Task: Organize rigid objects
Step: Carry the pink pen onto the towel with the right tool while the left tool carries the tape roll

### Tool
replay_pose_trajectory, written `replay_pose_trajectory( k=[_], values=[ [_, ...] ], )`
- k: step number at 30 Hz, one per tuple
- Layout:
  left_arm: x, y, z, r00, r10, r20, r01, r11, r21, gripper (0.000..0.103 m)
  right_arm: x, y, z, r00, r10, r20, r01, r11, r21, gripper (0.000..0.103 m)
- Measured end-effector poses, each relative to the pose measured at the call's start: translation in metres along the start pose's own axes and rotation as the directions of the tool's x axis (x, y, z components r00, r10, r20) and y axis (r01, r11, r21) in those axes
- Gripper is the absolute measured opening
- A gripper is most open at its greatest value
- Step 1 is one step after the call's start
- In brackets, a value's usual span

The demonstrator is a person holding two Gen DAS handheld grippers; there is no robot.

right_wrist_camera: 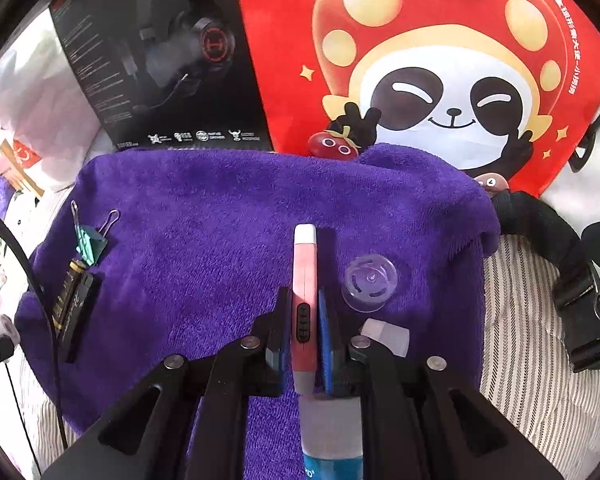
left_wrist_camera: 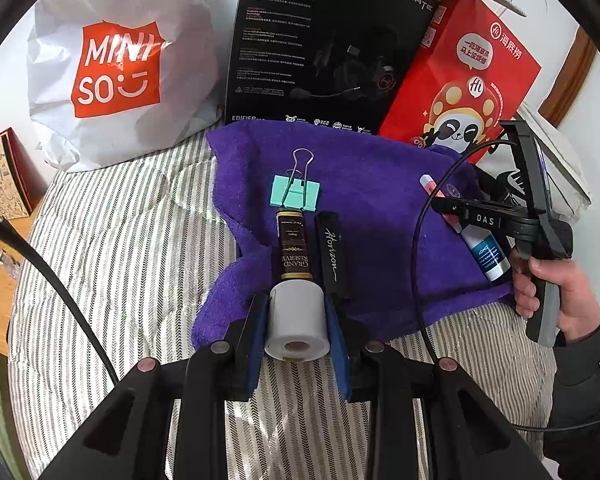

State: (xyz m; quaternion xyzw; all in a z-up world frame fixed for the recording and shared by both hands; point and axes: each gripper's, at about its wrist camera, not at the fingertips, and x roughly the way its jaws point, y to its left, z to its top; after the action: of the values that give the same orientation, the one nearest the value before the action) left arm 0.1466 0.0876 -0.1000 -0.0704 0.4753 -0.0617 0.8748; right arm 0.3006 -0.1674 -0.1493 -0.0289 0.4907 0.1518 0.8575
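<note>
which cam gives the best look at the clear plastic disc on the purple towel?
Right wrist: the clear disc lies whole on the purple towel, just right of the pink pen. Left wrist shows only a sliver, mostly hidden behind the right gripper.

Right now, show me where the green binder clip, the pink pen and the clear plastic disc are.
green binder clip (left_wrist_camera: 296, 196): left wrist view, on its teal body.
pink pen (right_wrist_camera: 305, 268): right wrist view, on its pink barrel ahead of the jaws.
clear plastic disc (right_wrist_camera: 370, 282): right wrist view, at its centre.
</note>
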Motion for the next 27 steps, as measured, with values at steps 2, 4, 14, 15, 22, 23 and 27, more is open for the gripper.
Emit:
replay_pose_trajectory(
  k=[2, 4, 14, 15, 22, 23, 27],
  values=[
    [0.000, -0.001, 0.000, 1.000, 0.002, -0.001, -0.002, 1.000, 0.001, 0.027, -0.002, 0.000, -0.002, 1.000, 0.026, -0.013, -0.026, 1.000, -0.005, 0.037],
    [-0.001, -0.001, 0.000, 1.000, 0.001, -0.001, -0.001, 1.000, -0.002, 0.027, -0.006, 0.001, -0.004, 1.000, 0.021, -0.010, -0.021, 1.000, -0.009, 0.039],
    [0.006, -0.007, 0.009, 0.999, -0.039, -0.008, 0.039, 0.999, -0.025, 0.027, -0.063, -0.009, -0.022, 0.997, 0.043, 0.068, -0.044, 0.999, 0.010, 0.039],
    [0.008, -0.009, 0.011, 0.999, -0.036, -0.009, 0.036, 0.999, -0.023, 0.027, -0.072, -0.011, -0.027, 0.996, 0.050, 0.079, -0.051, 0.999, 0.014, 0.039],
    [0.026, -0.024, 0.031, 1.000, -0.024, 0.015, 0.025, 1.000, -0.018, 0.027, -0.107, -0.020, -0.059, 0.989, 0.073, 0.129, -0.078, 0.996, 0.036, 0.039],
    [0.029, -0.027, 0.035, 0.999, -0.027, 0.021, 0.027, 1.000, -0.015, 0.027, -0.114, -0.022, -0.067, 0.988, 0.077, 0.134, -0.083, 0.996, 0.037, 0.039],
    [0.044, -0.040, 0.051, 0.999, -0.026, 0.048, 0.025, 1.000, 0.012, 0.027, -0.129, -0.024, -0.091, 0.987, 0.086, 0.138, -0.091, 0.995, 0.032, 0.039]
  ],
)
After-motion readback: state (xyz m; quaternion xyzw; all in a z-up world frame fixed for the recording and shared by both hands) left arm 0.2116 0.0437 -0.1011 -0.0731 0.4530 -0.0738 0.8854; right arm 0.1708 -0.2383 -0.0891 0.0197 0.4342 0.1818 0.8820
